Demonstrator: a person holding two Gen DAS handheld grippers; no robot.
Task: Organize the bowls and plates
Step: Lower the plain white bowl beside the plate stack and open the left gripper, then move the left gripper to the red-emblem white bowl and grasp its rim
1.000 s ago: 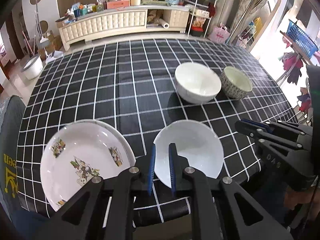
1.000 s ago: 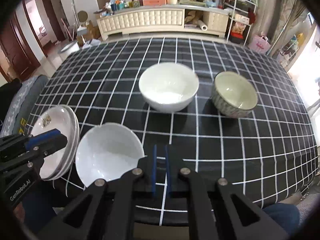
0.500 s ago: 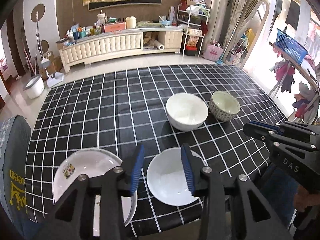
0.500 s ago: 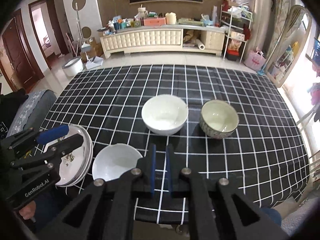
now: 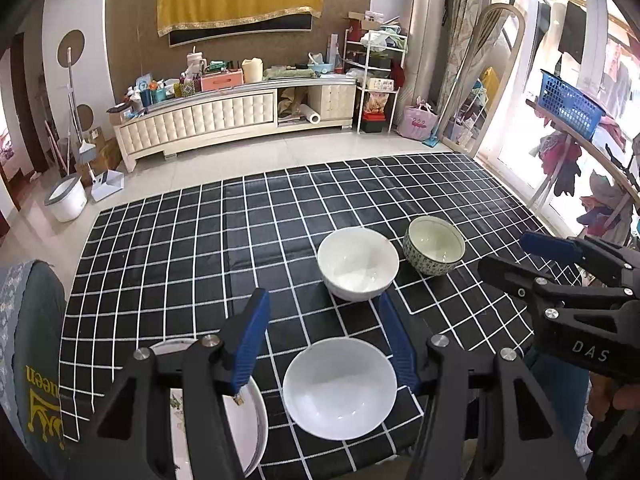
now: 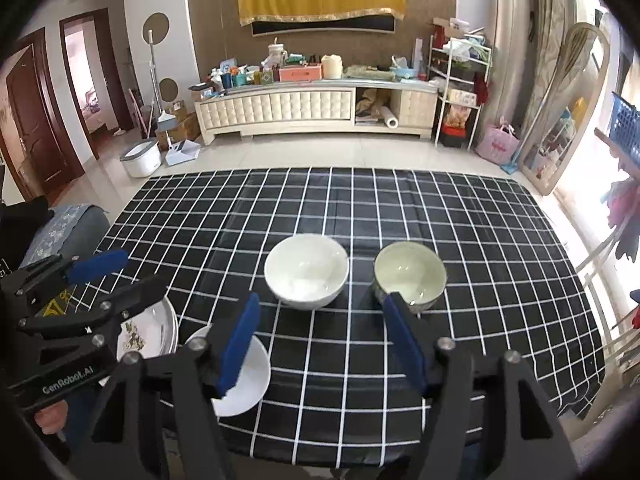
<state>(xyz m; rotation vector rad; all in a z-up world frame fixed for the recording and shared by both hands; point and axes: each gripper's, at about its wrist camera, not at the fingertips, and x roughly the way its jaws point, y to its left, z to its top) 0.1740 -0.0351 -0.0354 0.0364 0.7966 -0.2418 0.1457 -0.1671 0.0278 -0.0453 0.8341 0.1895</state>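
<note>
Both the left gripper (image 5: 324, 344) and the right gripper (image 6: 320, 344) hang spread and empty low in frame, likely lining up: the shallow white bowl (image 5: 340, 388) sits bottom centre, plates (image 5: 244, 420) bottom left, two bowls (image 5: 358, 264) mid-frame for stacking.

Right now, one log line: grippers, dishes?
left gripper: open, empty | right gripper: open, empty | near white bowl, plates, far white bowl, patterned bowl: on table
</note>
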